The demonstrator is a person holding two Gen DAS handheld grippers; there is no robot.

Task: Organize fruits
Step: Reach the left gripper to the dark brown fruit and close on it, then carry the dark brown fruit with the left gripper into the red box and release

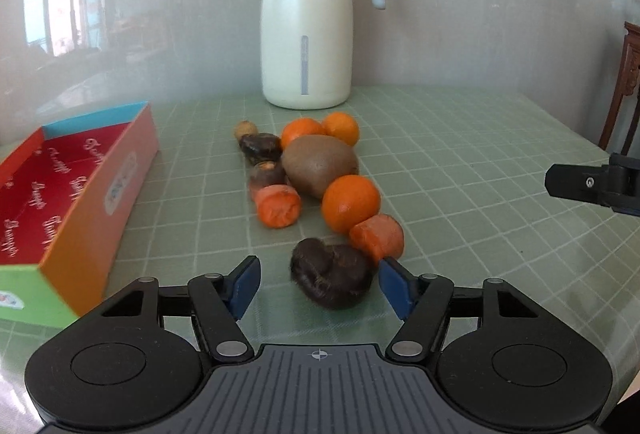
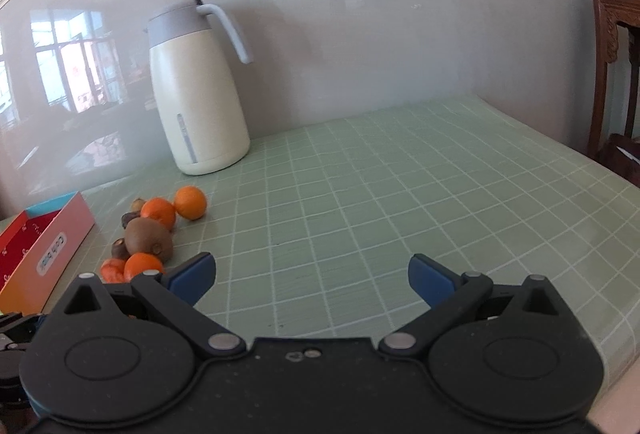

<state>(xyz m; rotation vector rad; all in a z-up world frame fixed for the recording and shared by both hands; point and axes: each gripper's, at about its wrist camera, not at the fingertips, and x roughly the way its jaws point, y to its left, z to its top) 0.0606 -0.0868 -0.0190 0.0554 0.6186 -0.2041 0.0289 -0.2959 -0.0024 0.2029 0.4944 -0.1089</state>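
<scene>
A row of fruits lies on the green checked table: a dark brown wrinkled fruit point(image 1: 331, 278) nearest, two orange carrot-like pieces point(image 1: 378, 238) point(image 1: 278, 205), three oranges point(image 1: 351, 202), a kiwi point(image 1: 319, 163) and small dark fruits point(image 1: 260, 147). My left gripper point(image 1: 318, 288) is open, its blue pads on either side of the dark brown fruit, the right pad close to it. My right gripper point(image 2: 312, 276) is open and empty over bare table, right of the fruits point(image 2: 148, 240). It shows at the right edge of the left wrist view point(image 1: 592, 183).
An open colourful box point(image 1: 68, 185) with a red inside lies left of the fruits. A cream thermos jug point(image 1: 306, 21) stands behind them by the glossy wall. A wooden chair point(image 2: 616, 73) stands past the table's right edge.
</scene>
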